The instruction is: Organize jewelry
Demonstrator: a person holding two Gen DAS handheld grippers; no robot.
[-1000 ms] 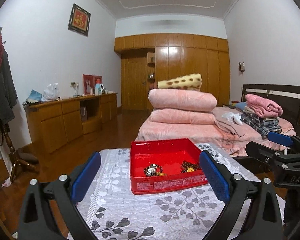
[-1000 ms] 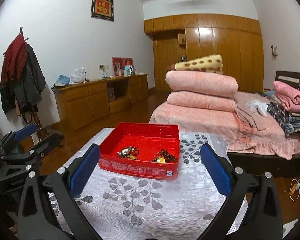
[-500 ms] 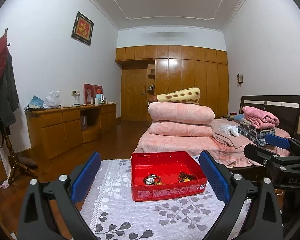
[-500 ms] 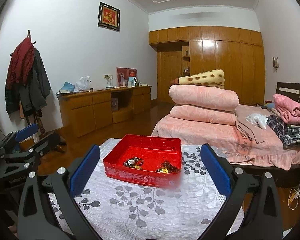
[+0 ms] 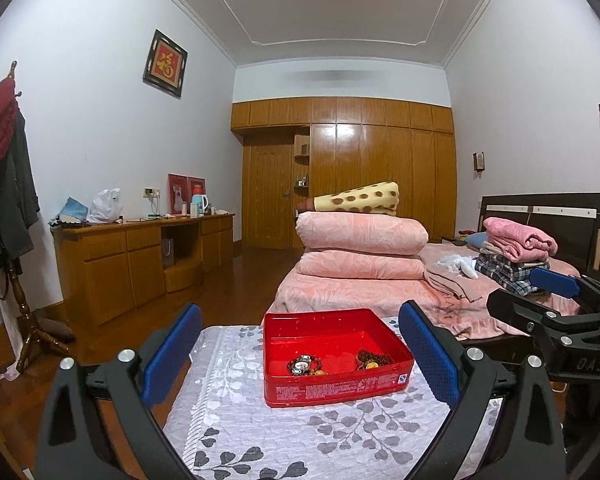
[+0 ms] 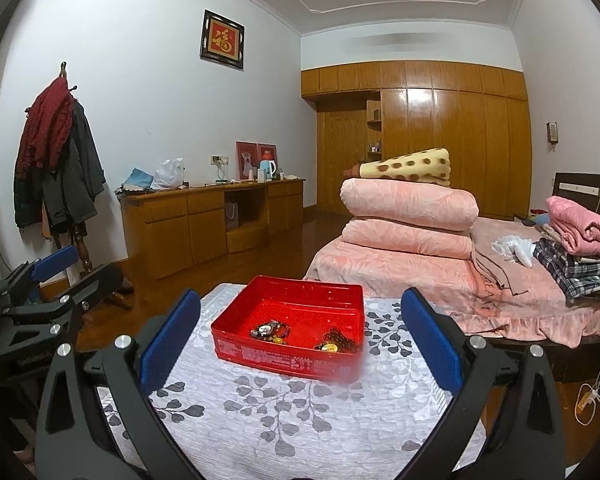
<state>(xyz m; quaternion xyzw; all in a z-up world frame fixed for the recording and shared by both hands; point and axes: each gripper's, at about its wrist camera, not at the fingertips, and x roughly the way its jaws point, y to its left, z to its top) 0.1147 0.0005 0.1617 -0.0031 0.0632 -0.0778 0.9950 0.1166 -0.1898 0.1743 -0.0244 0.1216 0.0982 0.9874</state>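
Observation:
A red tin box (image 5: 336,390) (image 6: 284,356) sits on a small table with a grey leaf-patterned cloth (image 5: 300,436) (image 6: 292,412). Inside lie a watch with beads (image 5: 302,366) (image 6: 269,330) and a dark bead bracelet with a gold piece (image 5: 370,360) (image 6: 334,342). My left gripper (image 5: 300,348) is open, held back from the box with nothing between its blue pads. My right gripper (image 6: 300,332) is open too, also short of the box. Each gripper shows at the edge of the other's view: the right gripper (image 5: 556,308) and the left gripper (image 6: 44,292).
A bed (image 5: 364,292) with stacked pink quilts stands just behind the table. A wooden sideboard (image 5: 140,256) runs along the left wall, a coat stand (image 6: 60,168) beside it. Wardrobes (image 6: 440,136) fill the far wall. Wooden floor lies left of the table.
Both grippers have tilted upward and drawn back slightly, so the box sits lower in both views and more ceiling shows. Both stay open.

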